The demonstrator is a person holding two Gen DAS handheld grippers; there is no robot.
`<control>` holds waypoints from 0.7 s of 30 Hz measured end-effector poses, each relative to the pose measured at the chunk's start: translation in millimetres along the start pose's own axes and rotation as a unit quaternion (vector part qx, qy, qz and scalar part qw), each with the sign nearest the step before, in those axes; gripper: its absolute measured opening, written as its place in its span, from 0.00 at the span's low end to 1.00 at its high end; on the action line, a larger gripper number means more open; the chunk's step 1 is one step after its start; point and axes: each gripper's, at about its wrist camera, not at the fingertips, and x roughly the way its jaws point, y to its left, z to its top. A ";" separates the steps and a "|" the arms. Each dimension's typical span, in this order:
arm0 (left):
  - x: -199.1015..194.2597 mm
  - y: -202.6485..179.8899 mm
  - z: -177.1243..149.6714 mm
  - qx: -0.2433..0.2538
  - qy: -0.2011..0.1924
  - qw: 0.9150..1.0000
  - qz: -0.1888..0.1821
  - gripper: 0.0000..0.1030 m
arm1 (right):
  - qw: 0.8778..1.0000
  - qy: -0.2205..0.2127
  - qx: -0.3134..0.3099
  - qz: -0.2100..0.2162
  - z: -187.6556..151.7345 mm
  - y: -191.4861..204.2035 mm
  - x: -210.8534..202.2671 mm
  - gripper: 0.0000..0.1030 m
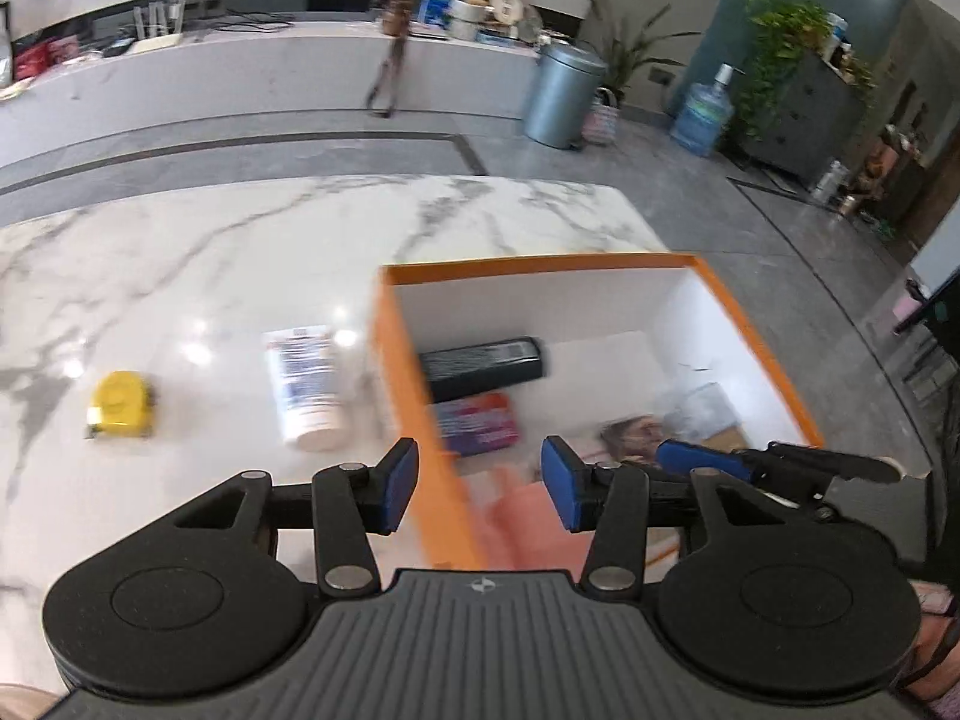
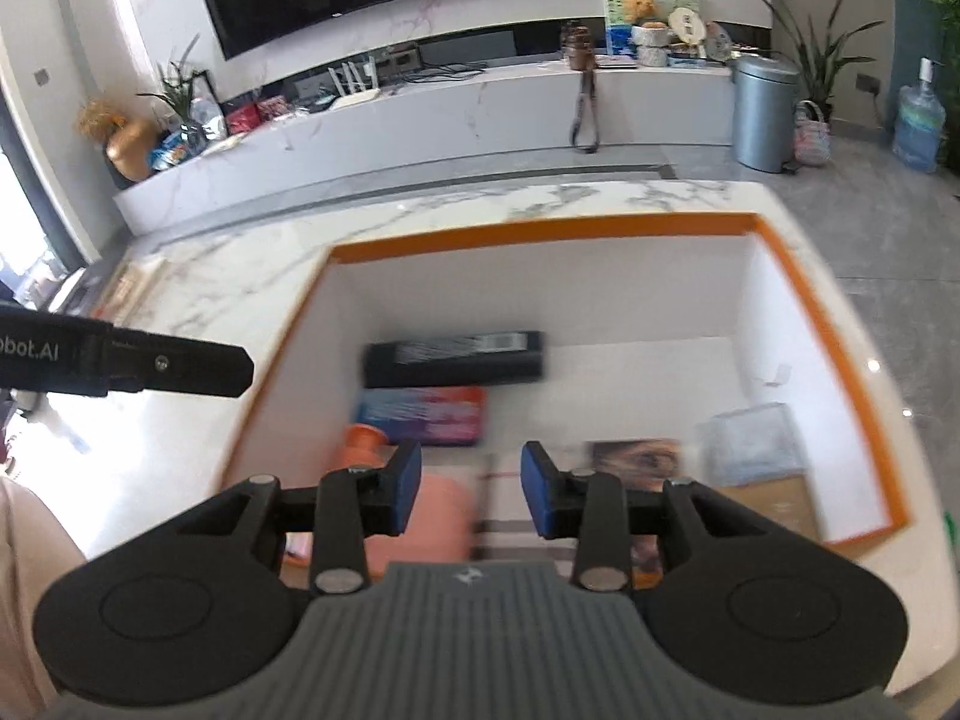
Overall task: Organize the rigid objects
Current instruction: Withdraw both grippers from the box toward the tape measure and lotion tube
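With both the left gripper (image 1: 479,493) and right gripper (image 2: 471,490) held apart and empty over the orange box (image 2: 540,231), the white bottle (image 1: 307,385) (lying beside it) could be rolled away if nudged.

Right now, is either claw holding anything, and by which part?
Nothing is held. The left claw and right claw both stand open with empty gaps, above the orange box.
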 end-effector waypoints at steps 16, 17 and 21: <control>-1.3 147.2 -6.2 -0.044 0.005 0.997 0.058 0.51 | 0.995 0.014 -0.092 0.024 39.6 122.7 66.0 0.44; 0.8 156.6 -5.2 -0.043 0.006 0.997 0.062 0.54 | 0.995 0.020 -0.097 0.005 42.9 128.5 73.3 0.44; 14.6 183.9 1.1 -0.033 0.003 0.995 0.098 0.69 | 0.989 0.013 -0.130 -0.062 50.8 152.7 90.0 0.44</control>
